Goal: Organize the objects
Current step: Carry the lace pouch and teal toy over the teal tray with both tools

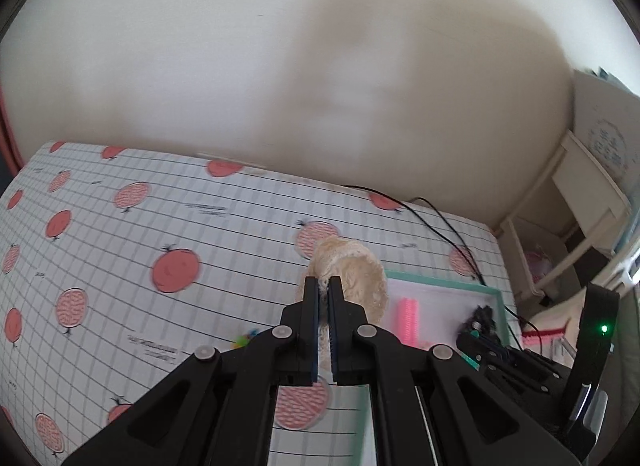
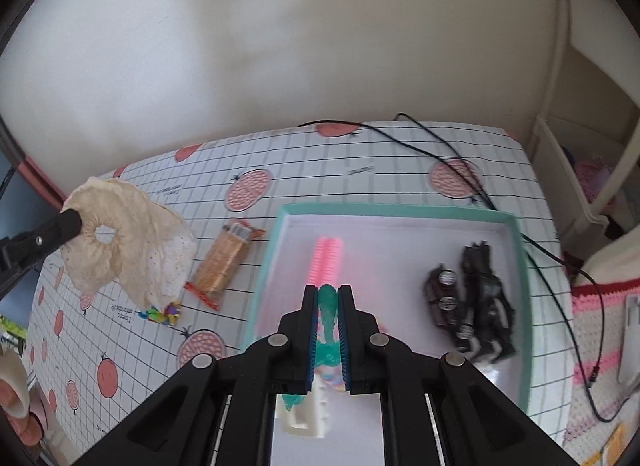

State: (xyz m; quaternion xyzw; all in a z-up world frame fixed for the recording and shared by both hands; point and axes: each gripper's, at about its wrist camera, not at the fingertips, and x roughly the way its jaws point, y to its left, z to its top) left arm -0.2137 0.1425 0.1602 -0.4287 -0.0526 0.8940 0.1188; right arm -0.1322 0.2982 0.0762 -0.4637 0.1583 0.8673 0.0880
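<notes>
The mint-rimmed tray (image 2: 516, 266) sits on a table covered with a grid-and-red-fruit tablecloth (image 2: 360, 169), and everything here is placed against it.

The left gripper (image 1: 324, 286) is clamped narrowly on a cream lace scrunchie (image 1: 360, 274), which bulges just past its fingertips and hangs in the air left of the tray; in the right wrist view the same scrunchie (image 2: 120, 234) dangles well above the cloth, its fabric drooping down toward a small multicoloured trinket (image 2: 162, 313) lying left of the tray.

The right gripper (image 2: 329, 290) is pinched on a translucent green hair clip (image 2: 328, 306), held between the pads over the tray's near part. A white block (image 2: 310, 414) shows below the jaws, inside the tray.

Inside the tray, a pink comb-like clip (image 2: 328, 262) lies just beyond the right fingertips, and a dark heap of hair accessories (image 2: 472, 302) rests toward the tray's right wall.

Between scrunchie and tray, an orange snack packet (image 2: 224, 262) lies flat on the cloth. A black cable (image 2: 460, 153) runs across the cloth behind the tray and off past its right side.
</notes>
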